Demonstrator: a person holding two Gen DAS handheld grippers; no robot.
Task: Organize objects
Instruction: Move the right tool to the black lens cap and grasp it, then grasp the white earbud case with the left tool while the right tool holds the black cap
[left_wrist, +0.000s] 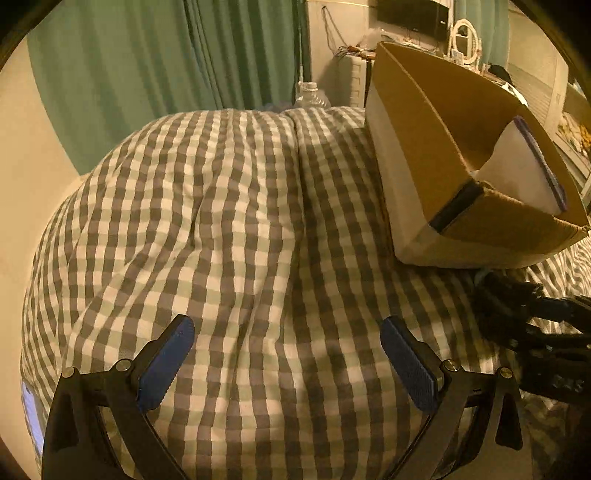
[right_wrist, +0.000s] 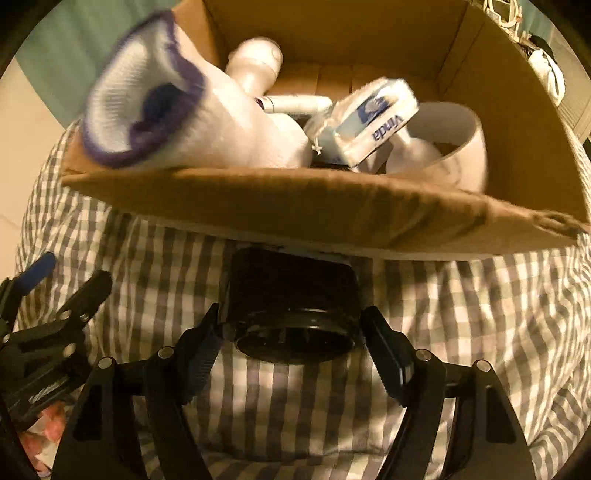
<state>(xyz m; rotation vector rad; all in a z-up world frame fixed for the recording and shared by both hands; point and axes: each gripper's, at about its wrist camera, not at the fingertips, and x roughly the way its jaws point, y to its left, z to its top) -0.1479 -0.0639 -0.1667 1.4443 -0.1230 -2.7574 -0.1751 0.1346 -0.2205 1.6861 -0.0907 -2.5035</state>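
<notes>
A cardboard box sits on a checkered blanket; it also shows at the right of the left wrist view. Inside it lie a white sock with purple trim, a Vinda tissue pack, white bottles and a white bowl. My right gripper is shut on a dark jar, held just in front of the box's near wall. My left gripper is open and empty over the blanket, left of the box. The sock's edge shows in the left wrist view.
Green curtains hang behind the bed. A clear water bottle stands past the blanket's far edge. Shelves and clutter are at the far right. A bright screen lies at the blanket's lower left.
</notes>
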